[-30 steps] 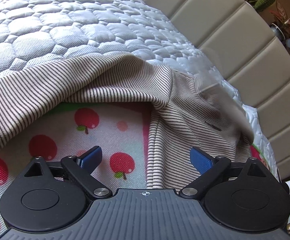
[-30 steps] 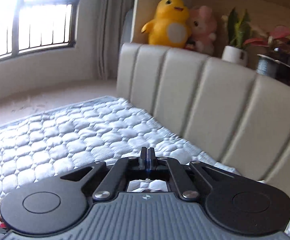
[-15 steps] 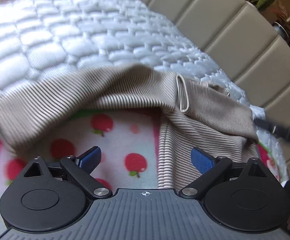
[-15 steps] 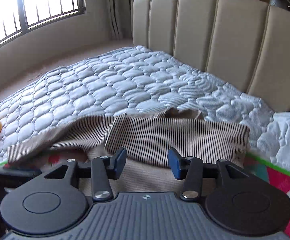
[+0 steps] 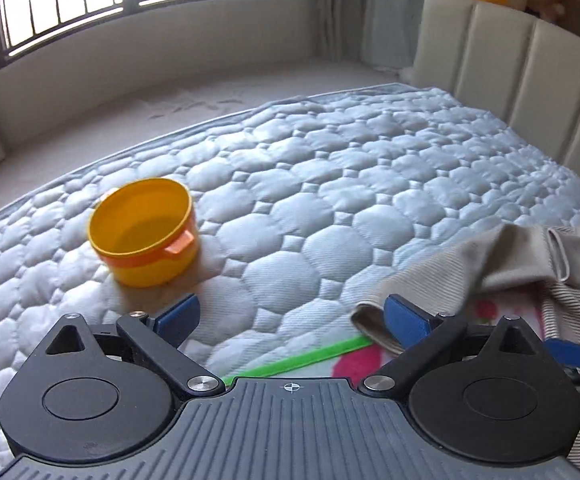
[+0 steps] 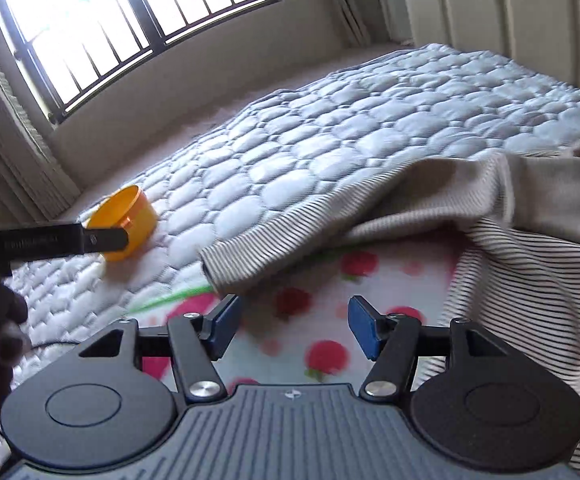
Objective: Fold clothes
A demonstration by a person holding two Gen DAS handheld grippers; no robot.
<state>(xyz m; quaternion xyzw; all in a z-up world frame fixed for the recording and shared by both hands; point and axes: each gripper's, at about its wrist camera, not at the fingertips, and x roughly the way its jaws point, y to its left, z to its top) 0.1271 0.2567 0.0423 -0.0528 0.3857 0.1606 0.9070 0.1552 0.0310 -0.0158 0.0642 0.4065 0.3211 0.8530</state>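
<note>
A beige striped long-sleeved top [image 6: 490, 216] lies on a strawberry-print mat [image 6: 310, 320] on the quilted bed. Its sleeve cuff [image 6: 225, 268] points left, just beyond my right gripper [image 6: 290, 328], which is open and empty above the mat. In the left wrist view the same sleeve [image 5: 430, 280] lies at the right, its cuff end touching the right blue pad [image 5: 406, 320]. My left gripper [image 5: 290, 318] is open and empty over the mat's green edge [image 5: 302, 360].
A yellow plastic cup [image 5: 145, 232] stands on the white quilted mattress [image 5: 330, 184] left of the sleeve; it also shows in the right wrist view [image 6: 129, 220]. A padded beige headboard [image 5: 530, 80] runs along the right. A barred window [image 6: 109, 20] is behind.
The left gripper has swung left off the top's body towards the sleeve cuff and the yellow cup. The right gripper opened, dropped low and turned left over the mat.
</note>
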